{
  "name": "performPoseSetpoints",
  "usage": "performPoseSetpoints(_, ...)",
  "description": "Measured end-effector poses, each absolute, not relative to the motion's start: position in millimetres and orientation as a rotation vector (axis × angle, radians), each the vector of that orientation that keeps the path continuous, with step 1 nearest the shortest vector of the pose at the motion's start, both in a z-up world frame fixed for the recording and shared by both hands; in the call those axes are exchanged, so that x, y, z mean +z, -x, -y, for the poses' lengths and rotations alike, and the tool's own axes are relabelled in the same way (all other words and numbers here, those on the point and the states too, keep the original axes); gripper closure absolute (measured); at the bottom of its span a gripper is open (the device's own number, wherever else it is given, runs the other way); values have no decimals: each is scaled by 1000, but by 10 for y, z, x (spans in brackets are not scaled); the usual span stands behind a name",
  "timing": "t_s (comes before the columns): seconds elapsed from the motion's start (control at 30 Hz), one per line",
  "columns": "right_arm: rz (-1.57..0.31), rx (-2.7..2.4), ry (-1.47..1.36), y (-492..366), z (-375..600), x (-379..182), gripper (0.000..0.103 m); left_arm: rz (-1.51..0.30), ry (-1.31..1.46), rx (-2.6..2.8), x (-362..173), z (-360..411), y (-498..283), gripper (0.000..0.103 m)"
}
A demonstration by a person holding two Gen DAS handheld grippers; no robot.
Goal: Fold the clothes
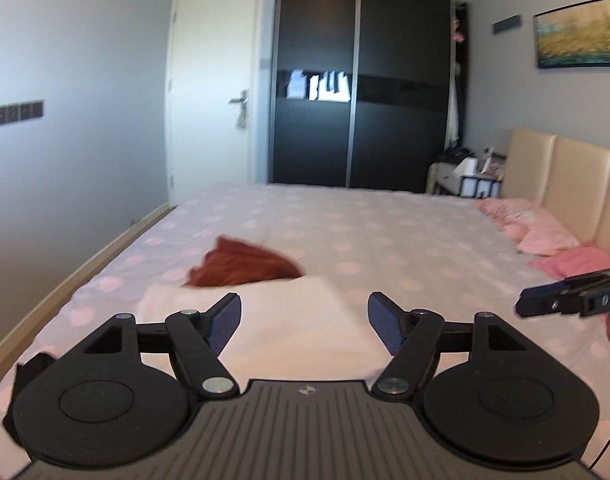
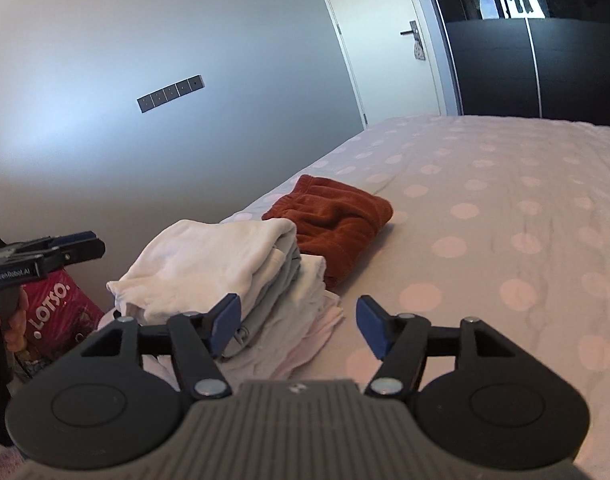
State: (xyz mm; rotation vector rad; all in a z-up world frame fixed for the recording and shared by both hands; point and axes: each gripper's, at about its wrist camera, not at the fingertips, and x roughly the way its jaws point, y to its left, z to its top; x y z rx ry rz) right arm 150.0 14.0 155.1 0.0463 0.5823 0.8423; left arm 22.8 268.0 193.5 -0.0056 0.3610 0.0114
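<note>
Left gripper (image 1: 304, 322) stands wide in its own view, blue pads apart with nothing between them, above a folded white garment (image 1: 265, 320) near the edge of the bed (image 1: 385, 224). Just beyond the white piece lies a rust-red garment (image 1: 245, 264), blurred. Pink pillows (image 1: 545, 232) sit by the beige headboard (image 1: 561, 176), and the right gripper (image 1: 545, 304) pokes in from the right edge.

Right gripper (image 2: 298, 324) is likewise wide and empty in its own view, over the polka-dot sheet. Beside its left finger sits a stack of folded white clothes (image 2: 225, 264), with the rust-red garment (image 2: 337, 220) folded and touching the stack's far side. At the left edge a hand (image 2: 13, 316) holds the left gripper (image 2: 85, 246), beside a pink bag (image 2: 61, 312) printed LOTSO.
</note>
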Motion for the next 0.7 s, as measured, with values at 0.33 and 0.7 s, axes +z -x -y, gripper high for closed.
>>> performPoseSetpoints(0.33,-432,580,182,-515,1220,1774,12,-229,-18,-76,1971,-757,-1,27)
performPoseSetpoints(0.7,-424,219,95,183,2017,878,10,-339,29,-23,933,139,342,20)
